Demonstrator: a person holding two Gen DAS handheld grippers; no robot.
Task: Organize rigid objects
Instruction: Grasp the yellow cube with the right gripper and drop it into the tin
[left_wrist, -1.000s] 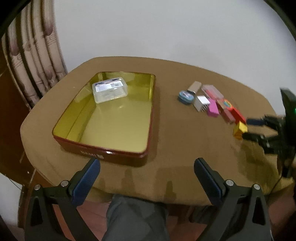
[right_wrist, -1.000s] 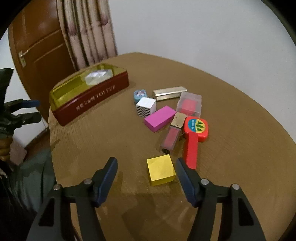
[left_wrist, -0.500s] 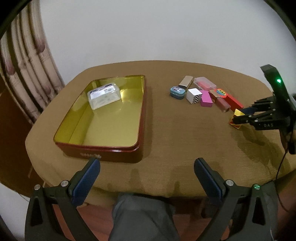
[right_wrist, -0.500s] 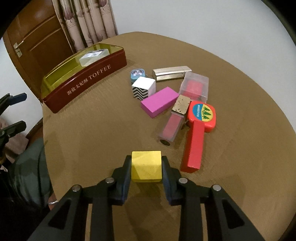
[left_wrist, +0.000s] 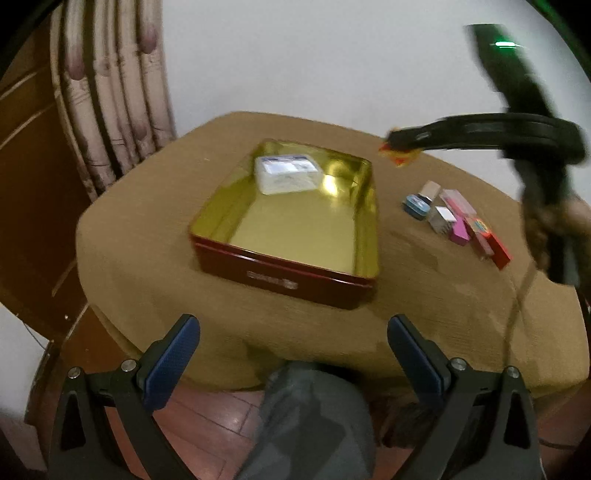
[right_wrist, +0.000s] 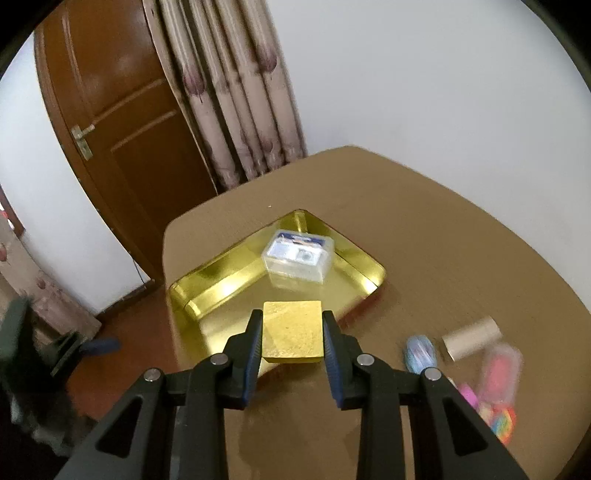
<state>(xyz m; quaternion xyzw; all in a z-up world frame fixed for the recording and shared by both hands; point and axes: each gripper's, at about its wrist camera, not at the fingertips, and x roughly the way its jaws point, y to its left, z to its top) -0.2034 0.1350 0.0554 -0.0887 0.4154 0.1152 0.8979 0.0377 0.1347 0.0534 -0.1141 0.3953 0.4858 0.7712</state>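
Note:
My right gripper (right_wrist: 291, 341) is shut on a yellow block (right_wrist: 292, 330), held in the air over the near edge of the gold-lined red tin (right_wrist: 221, 280). The left wrist view shows that same gripper (left_wrist: 400, 147) with the yellow block (left_wrist: 400, 158) high beside the tin's far right corner. A clear plastic box (left_wrist: 286, 173) lies in the tin (left_wrist: 284, 275) at its far end. My left gripper (left_wrist: 291, 360) hangs open and empty off the table's near edge. Several small objects (left_wrist: 458, 221) lie in a row right of the tin.
A brown cloth covers the rounded table (left_wrist: 155, 258). A person's grey-clad knee (left_wrist: 306, 413) sits below the left gripper. A wooden door (right_wrist: 122, 122) and curtains (right_wrist: 236, 92) stand behind the table. A gold tube (right_wrist: 471, 338) and blue tin (right_wrist: 419, 354) lie right of the tin.
My right gripper closed on the yellow block, lifted it off the cloth and carried it left towards the tin. The left gripper shifted sideways and stayed open.

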